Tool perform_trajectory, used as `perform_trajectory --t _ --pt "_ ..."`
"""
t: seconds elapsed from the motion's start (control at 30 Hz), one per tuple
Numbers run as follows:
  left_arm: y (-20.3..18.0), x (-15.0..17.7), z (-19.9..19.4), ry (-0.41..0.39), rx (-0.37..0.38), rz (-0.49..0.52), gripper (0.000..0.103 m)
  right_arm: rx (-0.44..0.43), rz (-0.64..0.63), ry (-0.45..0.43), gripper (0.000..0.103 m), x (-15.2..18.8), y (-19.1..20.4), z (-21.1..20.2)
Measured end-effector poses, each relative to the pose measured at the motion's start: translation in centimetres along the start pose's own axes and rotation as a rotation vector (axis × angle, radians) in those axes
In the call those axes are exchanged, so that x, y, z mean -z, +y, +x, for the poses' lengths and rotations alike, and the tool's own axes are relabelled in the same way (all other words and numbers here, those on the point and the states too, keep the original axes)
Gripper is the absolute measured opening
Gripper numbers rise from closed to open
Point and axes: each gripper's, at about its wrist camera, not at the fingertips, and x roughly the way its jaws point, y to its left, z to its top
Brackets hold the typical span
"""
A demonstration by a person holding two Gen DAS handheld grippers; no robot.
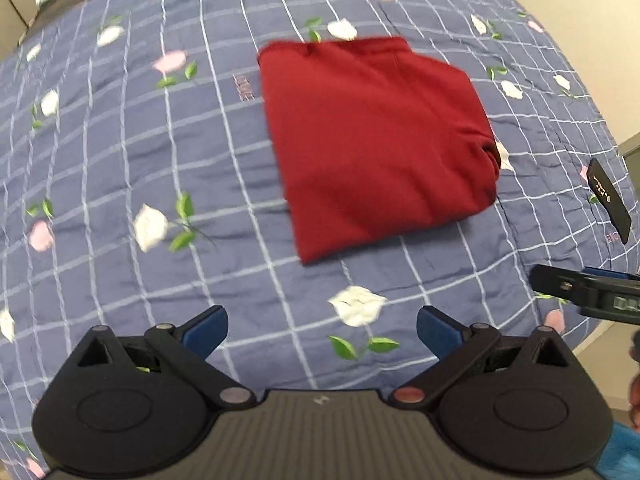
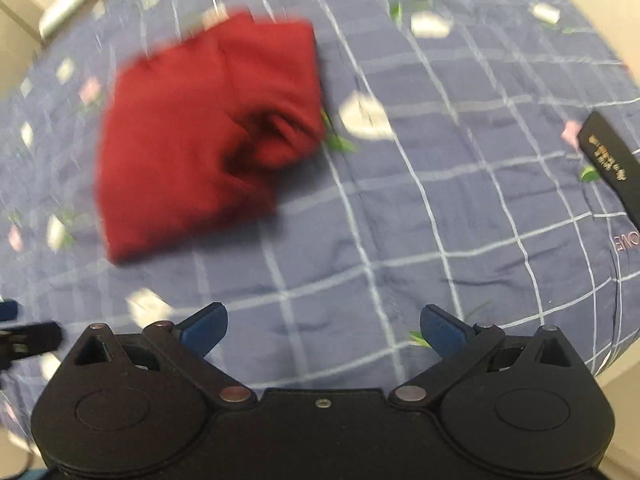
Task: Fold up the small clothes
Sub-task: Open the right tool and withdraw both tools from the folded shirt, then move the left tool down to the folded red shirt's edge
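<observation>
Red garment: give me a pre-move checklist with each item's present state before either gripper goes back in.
1. Left gripper open and empty: ok.
2. Right gripper open and empty: ok.
3. Red garment folded into a compact block on the quilt: ok.
4. Right corner of the fold lies flat: not ok, it bunches and gapes.
5. Black flat object lies apart from the garment: ok.
6. Layers aligned underneath: cannot tell, hidden, and the right wrist view is blurred.
</observation>
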Motion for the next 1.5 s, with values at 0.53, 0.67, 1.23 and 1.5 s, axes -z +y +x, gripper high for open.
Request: perform_trajectory --t 0.53,0.67,1.23,1.5 --pt "5.7 1.0 -4.1 -0.043 0.019 -0.061 0.102 -0.056 0.09 -0.24 0.103 1.8 4.0 -9.1" --pt "5.4 0.9 -5.3 -0.072 0.015 -0.062 0.103 -0.088 0.097 -0.303 0.103 2.1 4.6 -11.1" --pt "3.2 -1.6 -3.5 -0.019 -0.077 -0.119 0.103 -0.149 0.071 -0.303 0.103 -0.4 3.6 -10.7" --pt "2.6 -5.3 -0.1 -0.07 -0.025 -0.242 0.103 -0.153 0.017 -0.213 0.103 -4.3 1.3 -7.9"
